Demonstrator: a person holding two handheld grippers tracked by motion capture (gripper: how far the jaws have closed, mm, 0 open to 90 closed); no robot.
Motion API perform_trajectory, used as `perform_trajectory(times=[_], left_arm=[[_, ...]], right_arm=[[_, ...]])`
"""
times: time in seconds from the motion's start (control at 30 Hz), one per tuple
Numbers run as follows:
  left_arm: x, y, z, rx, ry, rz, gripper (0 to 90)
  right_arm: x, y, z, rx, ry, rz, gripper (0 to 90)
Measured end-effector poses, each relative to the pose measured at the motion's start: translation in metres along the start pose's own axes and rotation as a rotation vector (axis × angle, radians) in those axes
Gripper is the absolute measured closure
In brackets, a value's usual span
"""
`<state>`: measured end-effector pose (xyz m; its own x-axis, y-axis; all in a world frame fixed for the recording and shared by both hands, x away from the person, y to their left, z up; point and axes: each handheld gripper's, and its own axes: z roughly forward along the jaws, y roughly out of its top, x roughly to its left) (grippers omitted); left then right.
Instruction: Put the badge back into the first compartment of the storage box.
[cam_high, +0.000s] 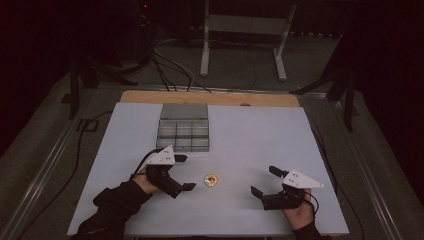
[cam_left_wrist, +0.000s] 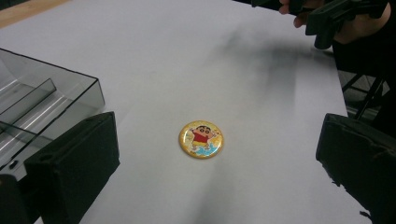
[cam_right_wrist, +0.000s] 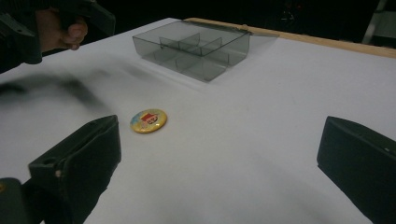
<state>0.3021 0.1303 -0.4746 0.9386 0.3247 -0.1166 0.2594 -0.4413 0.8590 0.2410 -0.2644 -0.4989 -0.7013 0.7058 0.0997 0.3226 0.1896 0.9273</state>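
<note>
Your compartment box (cam_left_wrist: 42, 105) runs off the left edge of the left gripper view, and in the high view the badge (cam_high: 210, 180) is too small for you to read its picture.

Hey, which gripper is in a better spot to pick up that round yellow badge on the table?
Left, probably. The left gripper sits closer to the badge, jaws open and pointed toward it; in its own view the badge lies centred between them. The right gripper is open too, but farther away.
</note>
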Motion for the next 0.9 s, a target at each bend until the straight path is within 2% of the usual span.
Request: perform_trajectory(times=[0.27, 0.5, 0.73, 0.9], left_arm=[[0.000, 0.002, 0.013, 0.016, -0.018, 0.003, 0.2], [-0.001, -0.002, 0.028, 0.062, -0.028, 0.011, 0.2], [-0.003, -0.003, 0.042, 0.089, -0.045, 0.008, 0.2], [-0.003, -0.004, 0.053, 0.119, -0.042, 0.011, 0.2]], right_arm=[[0.000, 0.000, 0.000, -0.003, 0.001, 0.004, 0.0], [0.000, 0.000, 0.000, -0.003, 0.001, 0.003, 0.0], [0.000, 0.000, 0.000, 0.001, 0.003, 0.004, 0.0], [0.000, 0.000, 0.000, 0.000, 0.003, 0.004, 0.0]])
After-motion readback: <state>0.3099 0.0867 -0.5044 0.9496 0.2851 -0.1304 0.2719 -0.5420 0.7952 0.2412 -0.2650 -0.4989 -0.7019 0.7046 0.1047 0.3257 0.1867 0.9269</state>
